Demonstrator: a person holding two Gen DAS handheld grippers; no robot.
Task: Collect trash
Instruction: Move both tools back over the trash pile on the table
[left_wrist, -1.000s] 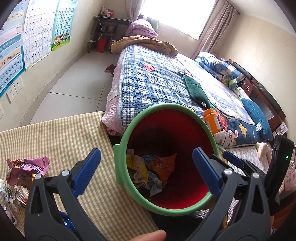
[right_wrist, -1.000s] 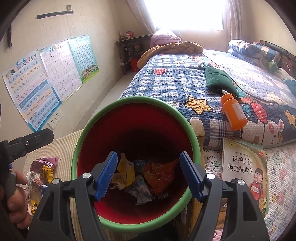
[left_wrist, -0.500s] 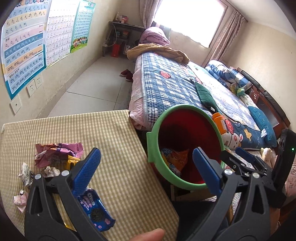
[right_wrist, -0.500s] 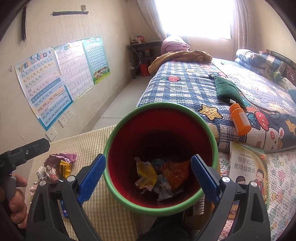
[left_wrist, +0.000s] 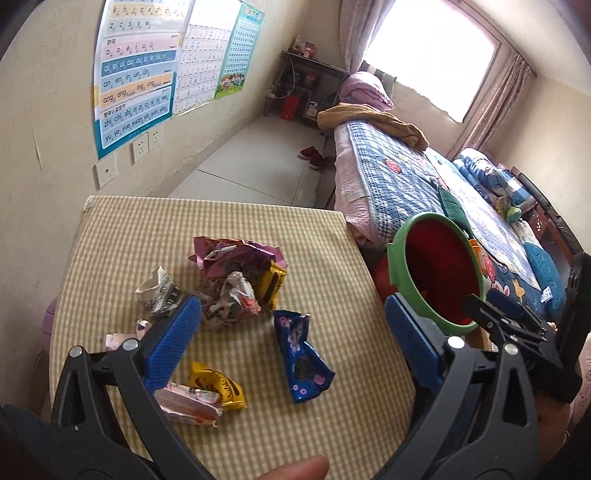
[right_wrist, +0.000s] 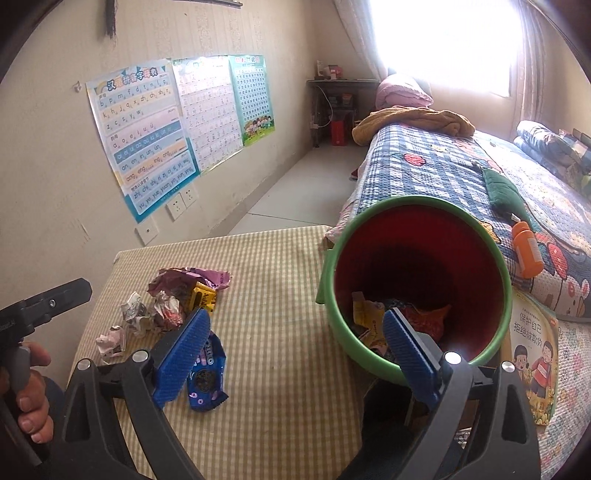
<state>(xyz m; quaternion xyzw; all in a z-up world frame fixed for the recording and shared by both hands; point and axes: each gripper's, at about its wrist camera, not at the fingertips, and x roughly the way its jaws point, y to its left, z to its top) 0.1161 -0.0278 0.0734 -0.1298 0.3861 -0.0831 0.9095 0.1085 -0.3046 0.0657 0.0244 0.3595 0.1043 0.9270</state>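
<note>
**Both grippers empty, wrappers waiting on the table**

Nearest the lens in the left wrist view, the left gripper (left_wrist: 291, 332) stands with its jaws wide apart and nothing between them. In the right wrist view the right gripper (right_wrist: 295, 354) is spread just as wide and is also empty; the hand (right_wrist: 31, 391) on the left tool shows at the lower left edge of that frame.

Just beyond the blue pads lies the trash on the checked table (left_wrist: 325, 266): a blue wrapper (left_wrist: 301, 360) at centre, a yellow wrapper (left_wrist: 218, 384) and a pink one (left_wrist: 188, 404) at lower left, and further up a crumpled pile (left_wrist: 236, 280) of purple, white and yellow pieces. At the table's right edge stands the bin (left_wrist: 400, 266), red inside with a green rim, already holding some wrappers (best seen in the right wrist view). The bed (left_wrist: 399, 177) lies behind it.

The step in hand looks like reaching for the next piece. The blue wrapper is the easiest target, lying alone and nearest. Coming down with one pad on each side of its narrow width and closing fully should work, since thin foil can slip from a loose pinch.

Compared with a second ago, both views have swung from the bin toward the table: the bin then filled the centre of each frame, and now it sits to the right while the trash has come to the middle. The right jaws have widened since then.
</note>
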